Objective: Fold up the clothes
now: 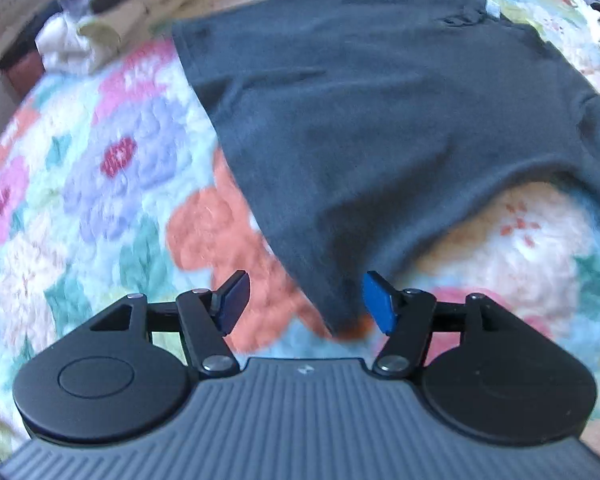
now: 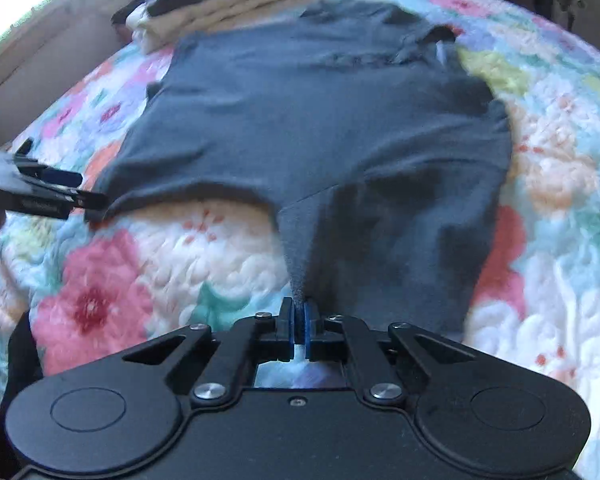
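Floral quilt (image 1: 100, 152), bed-wide, bearing everything else. Dark grey T-shirt (image 1: 380, 92) spread on top of the quilt, mostly flat; collar end with pale neck label toward the far side, hem corners toward the two grippers; long axis running from near edge to far edge of the bed, away from both cameras. Stack of folded clothes (image 2: 228, 0), cream with darker pieces on top, just beyond the shirt's far left corner.

Right gripper (image 2: 299, 320): fingers together, clamped on a near corner of the T-shirt, cloth rising from the pads in a taut ridge. Left gripper (image 1: 304, 304): fingers apart, the other near corner lying between them, not pinched; in the right wrist view, seen from the side at that same corner.

Likely faults, as judgement only:
- One-sided pull, with only the right corner held, dragging the shirt askew and swinging the long axis off line.
- Left jaws closing past the tip of the corner, or catching quilt along with cloth.
- Thin pinch at the right corner slipping under tension.
- Far end sliding into the folded stack and disturbing it.

Motion blur in both views; finer creases not legible.
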Demonstrator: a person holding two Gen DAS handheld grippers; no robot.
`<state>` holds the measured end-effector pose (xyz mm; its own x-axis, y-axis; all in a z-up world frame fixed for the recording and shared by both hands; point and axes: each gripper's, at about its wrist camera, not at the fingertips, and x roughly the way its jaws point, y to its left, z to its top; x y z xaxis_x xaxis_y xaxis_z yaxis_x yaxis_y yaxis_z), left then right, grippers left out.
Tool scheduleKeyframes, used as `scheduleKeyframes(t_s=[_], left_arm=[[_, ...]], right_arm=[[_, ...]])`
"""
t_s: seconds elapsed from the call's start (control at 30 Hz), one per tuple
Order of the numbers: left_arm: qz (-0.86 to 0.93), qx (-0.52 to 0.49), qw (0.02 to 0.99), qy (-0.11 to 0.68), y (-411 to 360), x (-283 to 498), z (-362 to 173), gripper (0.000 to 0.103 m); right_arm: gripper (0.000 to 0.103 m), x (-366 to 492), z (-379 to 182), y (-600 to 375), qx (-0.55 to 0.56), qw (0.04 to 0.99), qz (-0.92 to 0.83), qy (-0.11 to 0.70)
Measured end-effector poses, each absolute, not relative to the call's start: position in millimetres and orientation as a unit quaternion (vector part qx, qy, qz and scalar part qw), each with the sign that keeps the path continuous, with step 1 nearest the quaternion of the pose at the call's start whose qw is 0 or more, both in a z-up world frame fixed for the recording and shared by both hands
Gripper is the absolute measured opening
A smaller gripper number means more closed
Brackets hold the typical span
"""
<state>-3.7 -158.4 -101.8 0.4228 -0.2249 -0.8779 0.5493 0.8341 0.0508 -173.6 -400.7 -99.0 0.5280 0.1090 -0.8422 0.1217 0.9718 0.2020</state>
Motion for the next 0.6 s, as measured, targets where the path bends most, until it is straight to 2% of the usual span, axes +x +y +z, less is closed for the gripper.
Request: scheduleKeyframes(t_s=[0.13, 0.3, 0.37, 0.43, 0.6], left_arm=[[-0.266, 0.131, 0.841, 0.452, -163.1, -21.1, -61.3, 0.071], [-0.285, 0.150, 0.849, 0.420, -183.9, -53.7, -34.4, 0.076], [-0.295, 0.154, 0.845, 0.418, -190.8, -64.4, -29.2, 0.077], [-0.301, 0.163, 0.844, 0.412, -195.9, -74.3, -25.7, 0.077], [-0.307, 0.185, 0.847, 0.392, -206.5, -90.0, -27.4, 0.081]], right_arm=[[0.009, -176.5, -85.9, -389.5, 0.121, 0.872, 0.016, 0.473], [0.016, -188.8, -68.3, -387.8, 0.152, 0.889, 0.032, 0.431], [0.038, -194.9, -60.8, -387.6, 0.162, 0.896, 0.035, 0.412], [0.047, -201.1, -53.3, -387.3, 0.171, 0.903, 0.039, 0.392], [0.055, -210.8, -37.4, -385.6, 0.161, 0.921, 0.031, 0.354]])
